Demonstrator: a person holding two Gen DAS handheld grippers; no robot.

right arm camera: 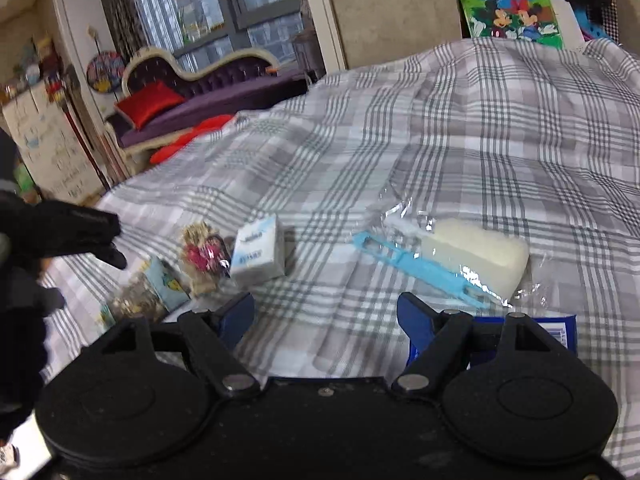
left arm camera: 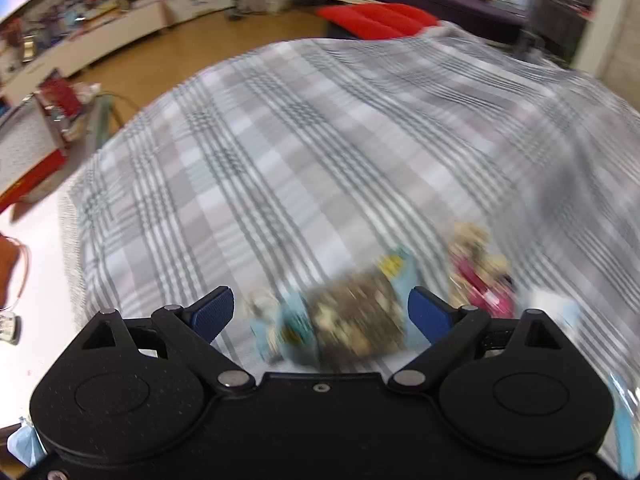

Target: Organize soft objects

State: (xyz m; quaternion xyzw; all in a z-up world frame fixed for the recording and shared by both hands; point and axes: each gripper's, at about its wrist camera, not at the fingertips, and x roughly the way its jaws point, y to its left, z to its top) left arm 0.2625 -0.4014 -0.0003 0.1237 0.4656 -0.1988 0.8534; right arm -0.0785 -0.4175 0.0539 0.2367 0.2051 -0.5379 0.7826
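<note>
Plaid cloth (right arm camera: 460,128) stretches bare and wide ahead of both grippers. Left gripper (left arm camera: 320,316), jaws wide and holding nothing, hangs over one speckled blue-edged pouch (left arm camera: 356,320); one small plush bear (left arm camera: 480,272) sits just right of it. Right gripper (right arm camera: 326,320), jaws apart and empty, faces one tissue pack (right arm camera: 260,256) ahead-left and one bagged cream sponge (right arm camera: 476,252) ahead-right.

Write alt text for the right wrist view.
The open right claw hovers over a grey plaid cloth holding a white foam block in clear plastic, a small white tissue box and a pink-dressed plush doll.
</note>
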